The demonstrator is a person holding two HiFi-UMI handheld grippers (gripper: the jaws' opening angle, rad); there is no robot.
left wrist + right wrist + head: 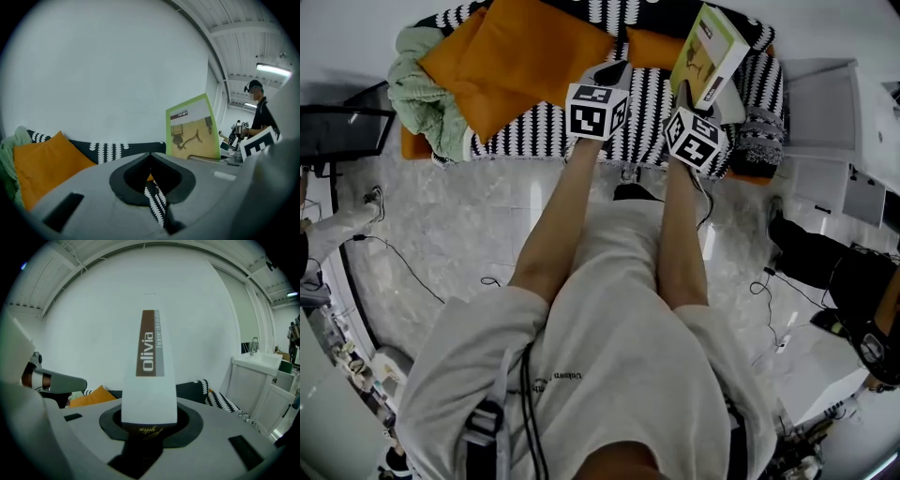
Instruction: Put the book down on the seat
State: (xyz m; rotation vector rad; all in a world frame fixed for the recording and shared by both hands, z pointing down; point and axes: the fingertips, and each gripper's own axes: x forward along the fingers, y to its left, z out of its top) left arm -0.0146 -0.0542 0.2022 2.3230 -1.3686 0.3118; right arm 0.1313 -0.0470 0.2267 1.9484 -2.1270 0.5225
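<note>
Striped seat (649, 103) lies ahead. My right gripper (698, 94) clamps the book (710, 52) by its lower edge, upright above the seat, presumably for lowering. My left gripper (614, 72) is closed, empty.

Book (710, 54): smooth paper cover. Seat (649, 98): patterned woven cloth. Cushion (520, 52): matt orange cloth. Blanket (417, 86): knitted. Floor (459, 234): glossy, polished.

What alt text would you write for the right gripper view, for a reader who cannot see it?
The right gripper is shut on a book, held upright spine-on, its white spine bearing a brown band reading "olivia". Behind are a white wall, an orange cushion and the patterned seat.
</note>
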